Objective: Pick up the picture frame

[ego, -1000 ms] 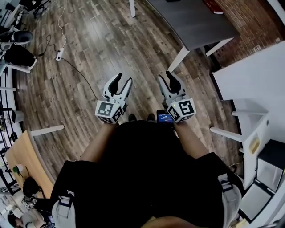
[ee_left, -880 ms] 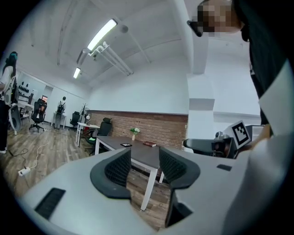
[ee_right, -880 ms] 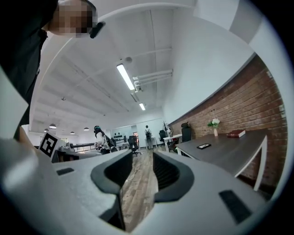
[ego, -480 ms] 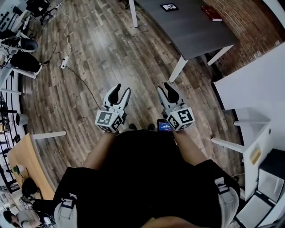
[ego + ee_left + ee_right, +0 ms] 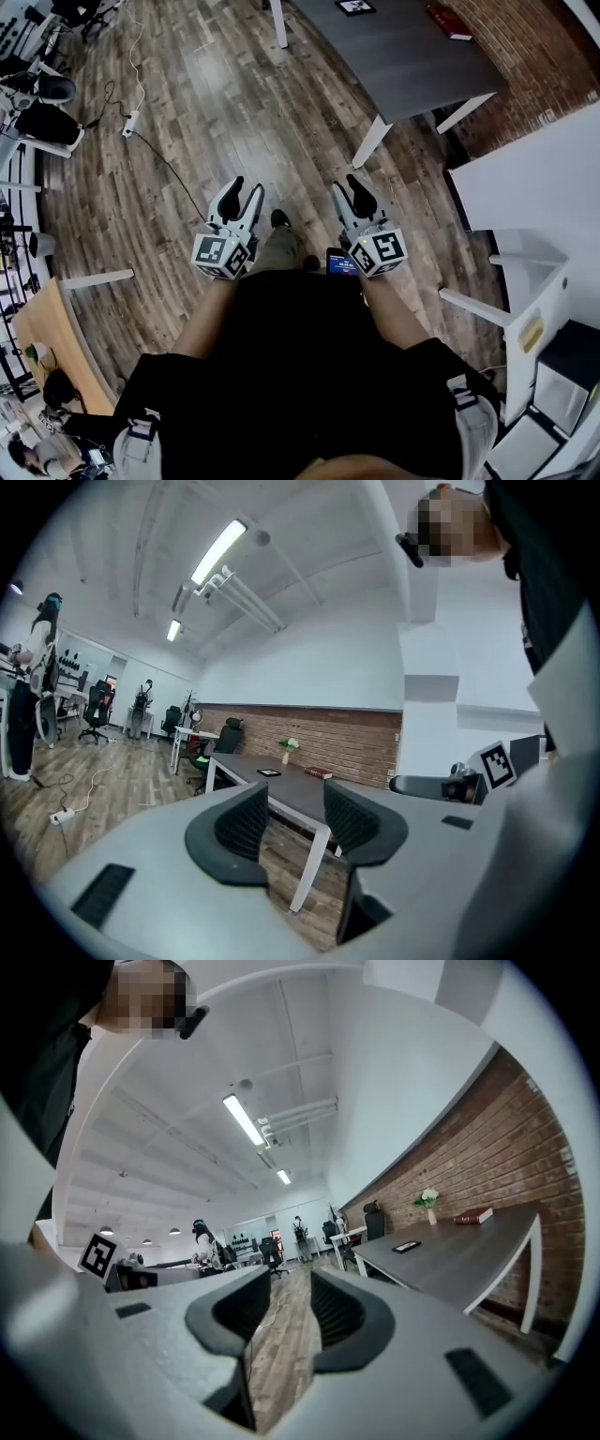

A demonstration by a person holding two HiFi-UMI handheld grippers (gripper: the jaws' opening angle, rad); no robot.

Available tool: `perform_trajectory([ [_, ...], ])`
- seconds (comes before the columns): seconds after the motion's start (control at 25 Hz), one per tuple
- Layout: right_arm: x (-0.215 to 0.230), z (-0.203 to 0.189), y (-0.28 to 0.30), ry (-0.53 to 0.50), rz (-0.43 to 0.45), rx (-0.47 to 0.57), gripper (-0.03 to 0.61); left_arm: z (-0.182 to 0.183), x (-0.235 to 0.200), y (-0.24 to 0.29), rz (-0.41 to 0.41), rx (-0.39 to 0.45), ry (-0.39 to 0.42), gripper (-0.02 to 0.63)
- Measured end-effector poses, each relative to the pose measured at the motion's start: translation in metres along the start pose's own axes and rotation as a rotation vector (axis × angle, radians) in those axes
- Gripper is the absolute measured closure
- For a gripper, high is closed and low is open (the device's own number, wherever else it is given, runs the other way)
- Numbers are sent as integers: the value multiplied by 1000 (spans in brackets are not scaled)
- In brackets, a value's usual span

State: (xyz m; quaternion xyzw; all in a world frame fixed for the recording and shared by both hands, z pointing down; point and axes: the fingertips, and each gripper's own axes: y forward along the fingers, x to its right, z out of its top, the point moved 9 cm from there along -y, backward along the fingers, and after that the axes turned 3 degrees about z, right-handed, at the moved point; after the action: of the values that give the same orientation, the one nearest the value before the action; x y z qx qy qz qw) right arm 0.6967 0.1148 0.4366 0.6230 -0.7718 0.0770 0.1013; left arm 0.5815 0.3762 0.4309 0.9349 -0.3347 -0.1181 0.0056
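Observation:
The picture frame [image 5: 354,7], small and dark, lies flat on the grey table [image 5: 403,56] at the top edge of the head view, far ahead of both grippers. It also shows as a flat dark frame [image 5: 269,772] in the left gripper view and as a thin dark frame [image 5: 406,1246] in the right gripper view. My left gripper [image 5: 244,187] [image 5: 293,794] is open; its jaws have just been closing a little, with nothing between them. My right gripper [image 5: 347,186] [image 5: 291,1283] is open and empty too. Both are held level over the wooden floor, short of the table.
A red book [image 5: 448,22] lies on the table beside the frame, and a vase of flowers [image 5: 428,1200] stands there. White table legs [image 5: 373,141] come down ahead. A cable and power strip [image 5: 129,120] lie on the floor at left. A white desk [image 5: 534,169] stands at right.
Both grippers have sunk lower in the head view. The frame has come into view on the table, and a shoe now shows between the grippers.

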Motion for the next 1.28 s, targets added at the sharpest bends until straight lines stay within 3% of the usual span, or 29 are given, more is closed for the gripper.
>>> perform_trajectory([
  [0.36,47,-4,84,-9,-4,-64,442,7,-54,85,-4,43,-44,457],
  [0.92,101,42,311,-35,-12,-62,442,63,-221,231,-13,50,-69,457],
  [1.28,137,46,383,-6,-24,-71,442,71,-268,298,-31,44,-101,457],
])
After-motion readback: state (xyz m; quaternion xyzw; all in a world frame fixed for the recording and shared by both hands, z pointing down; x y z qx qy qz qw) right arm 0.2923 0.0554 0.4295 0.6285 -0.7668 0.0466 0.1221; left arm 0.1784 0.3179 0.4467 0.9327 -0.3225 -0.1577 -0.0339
